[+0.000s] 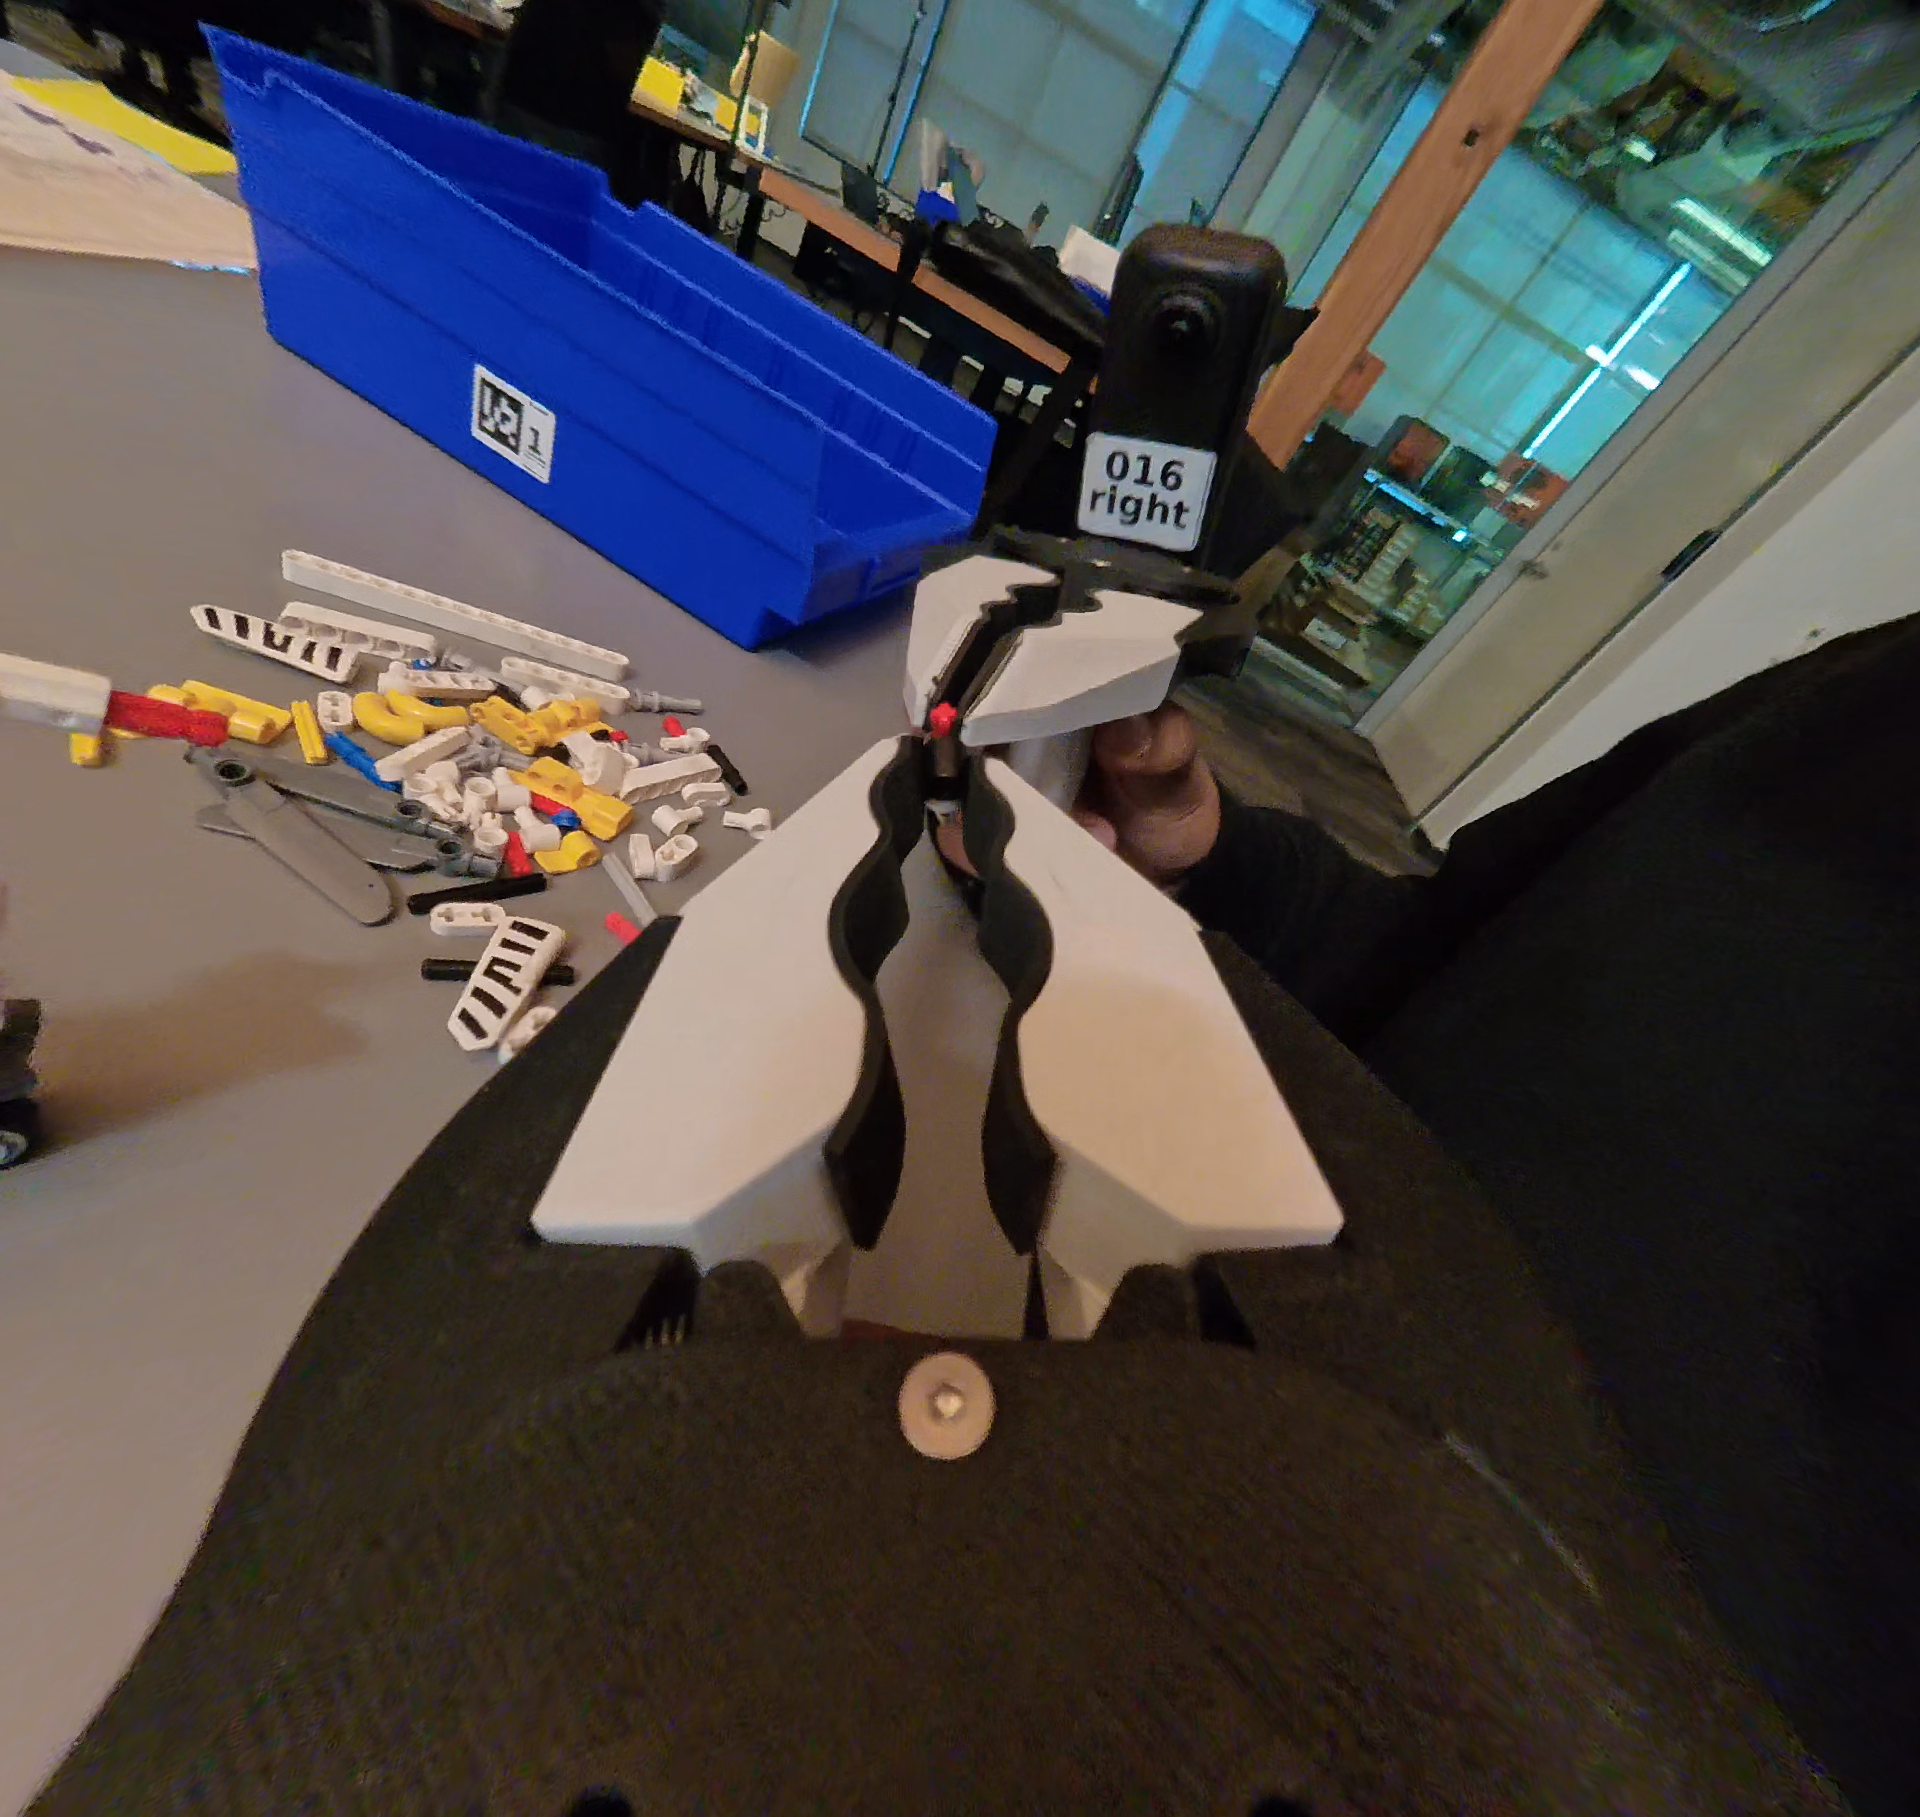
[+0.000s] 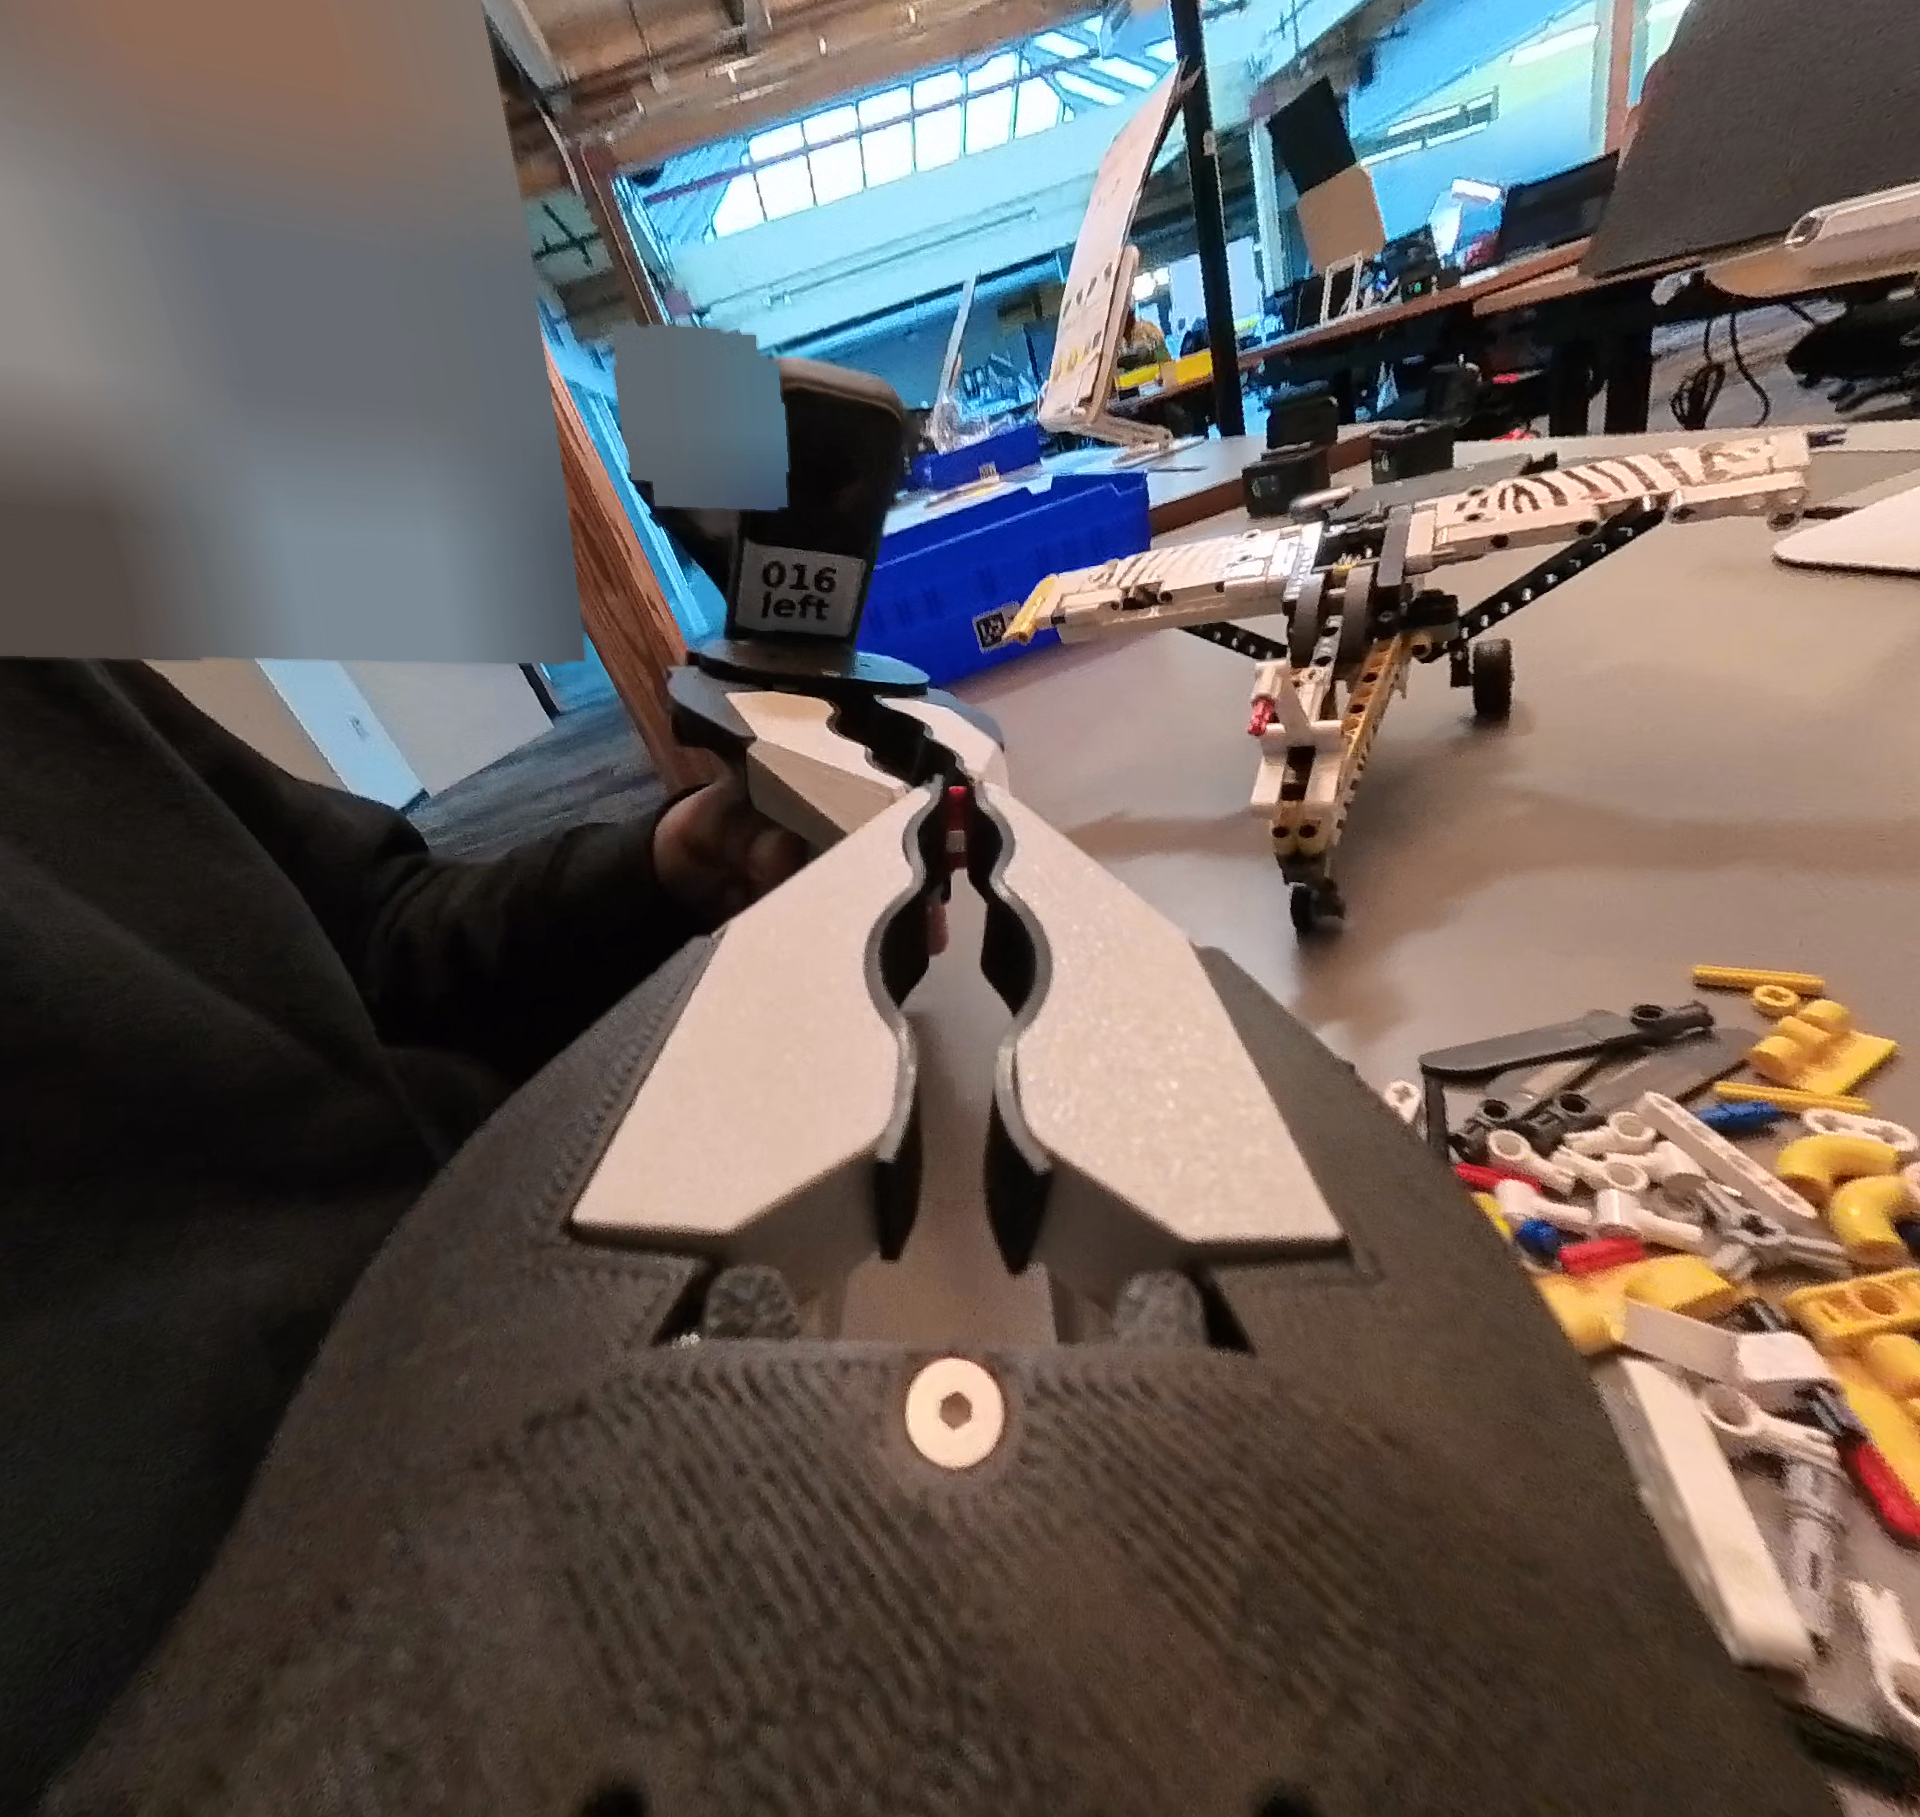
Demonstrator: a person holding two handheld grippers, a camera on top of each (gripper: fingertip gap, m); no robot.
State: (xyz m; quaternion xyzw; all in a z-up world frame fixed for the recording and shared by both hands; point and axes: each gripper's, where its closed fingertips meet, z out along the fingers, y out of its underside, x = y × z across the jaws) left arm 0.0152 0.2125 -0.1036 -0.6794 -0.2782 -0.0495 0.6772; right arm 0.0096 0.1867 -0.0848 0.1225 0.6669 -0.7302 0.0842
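Observation:
My left gripper (image 1: 940, 765) is shut on a small dark and white building-toy piece (image 1: 938, 759), held in the air at the table's edge. A red pin (image 1: 942, 718) sticks out of that piece's far end. My right gripper (image 1: 948, 711) faces the left one tip to tip and is shut on this red pin. In the right wrist view the red pin (image 2: 954, 811) sits between my right gripper's (image 2: 956, 817) pads, with a white part just below it. The left gripper (image 2: 928, 768) is directly behind it. A hand (image 1: 1153, 791) holds the right gripper's handle.
A blue bin (image 1: 623, 396) stands on the grey table (image 1: 156, 437). A pile of loose white, yellow, red and grey parts (image 1: 468, 759) lies in front of it and also shows in the right wrist view (image 2: 1714, 1196). A partly built toy plane (image 2: 1351, 562) stands farther back. Less than 4 cm separates the two grippers' tips.

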